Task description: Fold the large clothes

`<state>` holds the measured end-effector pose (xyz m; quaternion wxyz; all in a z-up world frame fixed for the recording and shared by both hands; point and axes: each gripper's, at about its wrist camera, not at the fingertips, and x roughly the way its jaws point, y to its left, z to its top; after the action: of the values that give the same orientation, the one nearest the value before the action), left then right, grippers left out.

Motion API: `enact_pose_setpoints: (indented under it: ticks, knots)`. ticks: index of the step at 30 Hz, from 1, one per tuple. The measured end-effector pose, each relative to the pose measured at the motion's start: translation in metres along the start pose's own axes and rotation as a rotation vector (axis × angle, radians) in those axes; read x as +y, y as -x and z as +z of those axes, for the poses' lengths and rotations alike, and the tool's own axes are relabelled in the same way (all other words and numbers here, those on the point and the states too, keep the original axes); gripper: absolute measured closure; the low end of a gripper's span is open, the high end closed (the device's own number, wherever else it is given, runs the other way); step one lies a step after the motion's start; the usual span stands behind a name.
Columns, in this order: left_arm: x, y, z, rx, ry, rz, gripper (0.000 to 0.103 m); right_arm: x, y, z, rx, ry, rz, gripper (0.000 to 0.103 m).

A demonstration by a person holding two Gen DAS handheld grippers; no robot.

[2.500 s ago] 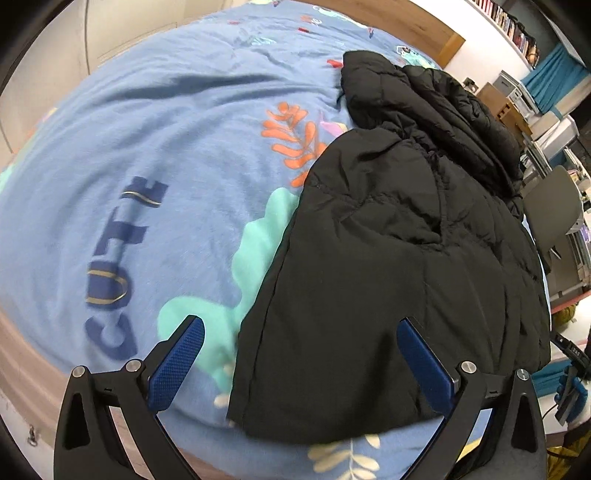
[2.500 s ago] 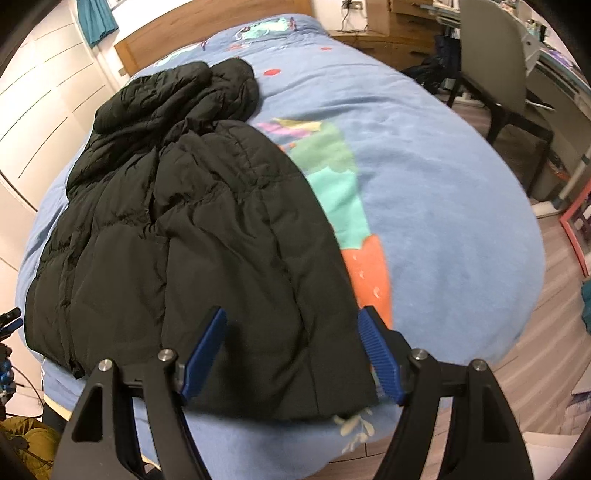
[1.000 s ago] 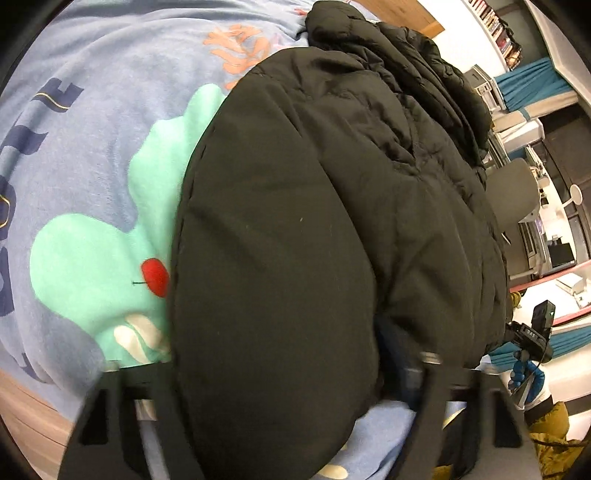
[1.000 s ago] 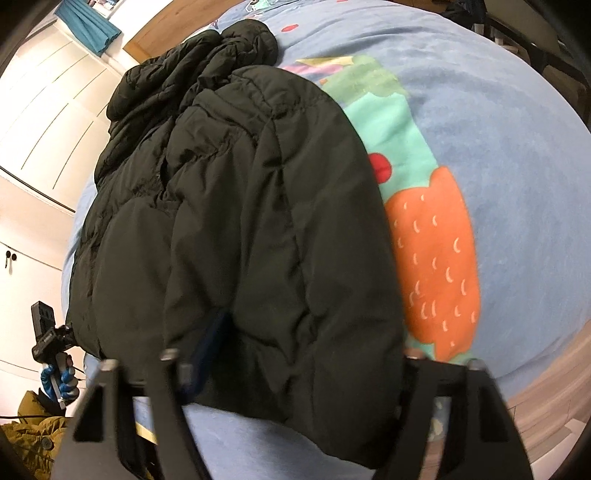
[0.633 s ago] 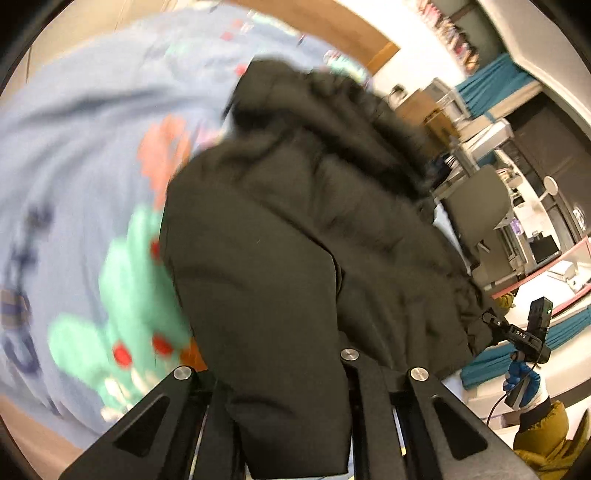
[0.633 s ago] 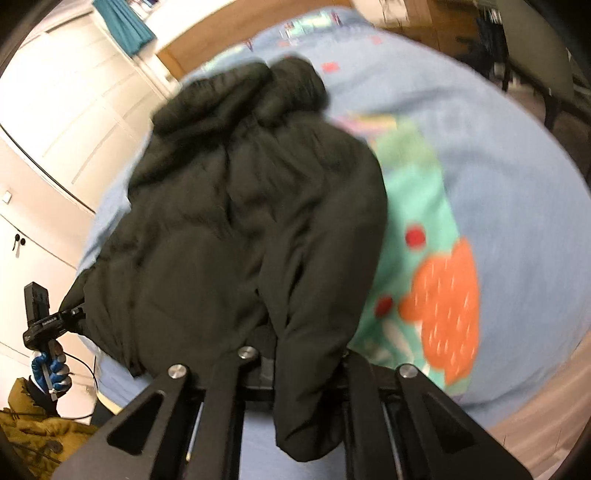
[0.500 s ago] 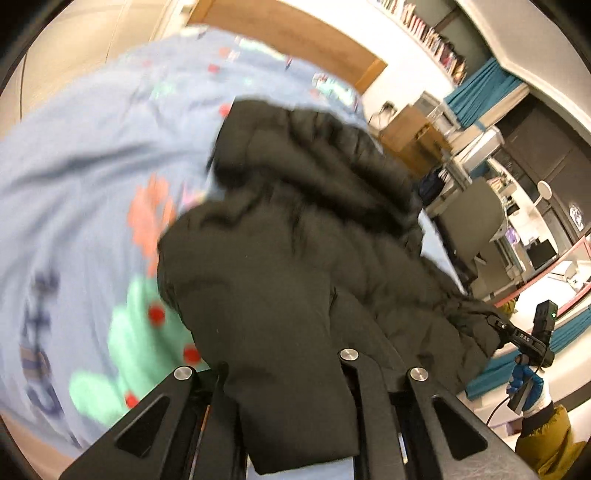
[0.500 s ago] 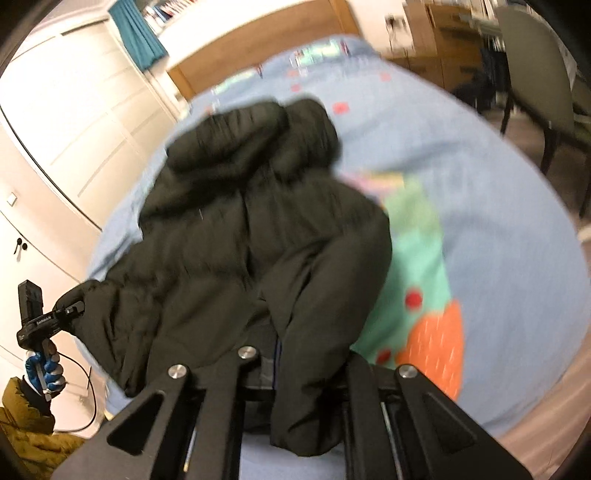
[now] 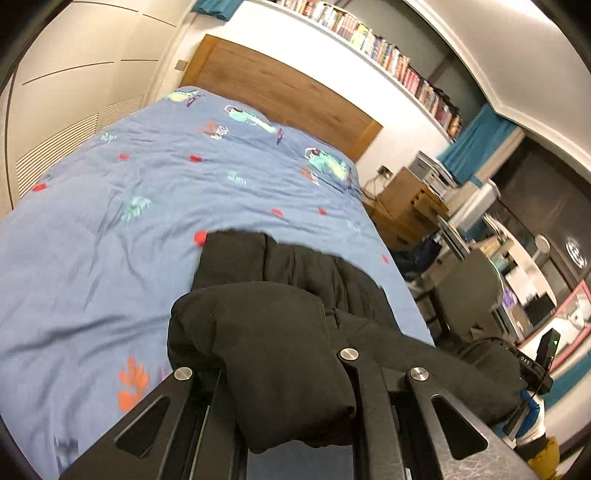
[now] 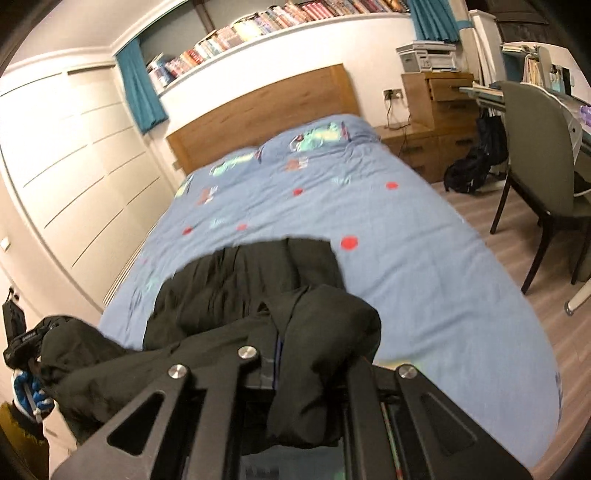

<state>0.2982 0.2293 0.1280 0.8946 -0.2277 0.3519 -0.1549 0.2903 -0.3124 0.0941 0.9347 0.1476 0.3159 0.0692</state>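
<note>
A: Entry. Black puffer jacket (image 9: 280, 332) on the blue bedspread (image 9: 110, 229). Near hem is off the bed, bunched over both tools; the far part lies flat on the cover, about mid-bed, toward the wooden headboard (image 9: 280, 88).

B: Grip state?

A: Left gripper (image 9: 284, 373): fingers drawn close together with a thick wad of hem pinched between them. Right gripper (image 10: 306, 373): same, closed on the other hem corner, fabric spilling over both sides. Pads themselves hidden under cloth in both wrist views.

B: Step in hand?

A: Judged: the bottom-to-top fold. Both corners are raised and aimed toward the headboard end, lower half doubling over the upper.

B: Next move needs what?

A: Judged: carry both corners forward level and together, lay the hem just short of the collar end, then release. Padding is bulky and slick, so uneven travel would skew the edge.

B: Surroundings?

A: Bookshelf (image 10: 280, 22) above the headboard, grey chair (image 10: 535, 155) and wooden drawers (image 10: 436, 99) on the right side of the bed, white wardrobe doors (image 10: 62, 155) on the left.
</note>
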Motion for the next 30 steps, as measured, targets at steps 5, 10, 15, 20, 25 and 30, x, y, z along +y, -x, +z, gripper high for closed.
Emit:
enact_pose_setpoints:
  ticks: [5,10,15,20,25,30]
  knots:
    - [0.008,-0.062,0.049,0.008,0.019,0.043,0.092,-0.001,-0.067,0.050,0.000,-0.052,-0.065,0.095]
    - [0.029,-0.129,0.082,0.028,0.023,0.069,0.091,-0.013,-0.152,0.086,0.027,-0.102,-0.121,0.095]
    - [0.060,-0.202,0.095,0.094,0.053,0.091,0.090,-0.032,-0.240,0.098,0.098,-0.158,-0.164,0.094]
    - [0.088,-0.254,0.090,0.176,0.105,0.101,0.086,-0.050,-0.303,0.091,0.185,-0.215,-0.199,0.094]
    - [0.101,-0.278,0.084,0.240,0.162,0.052,0.084,-0.058,-0.344,0.067,0.283,-0.248,-0.213,0.092]
    - [0.103,-0.267,0.100,0.231,0.215,-0.025,0.062,-0.070,-0.344,0.074,0.268,-0.318,-0.143,0.074]
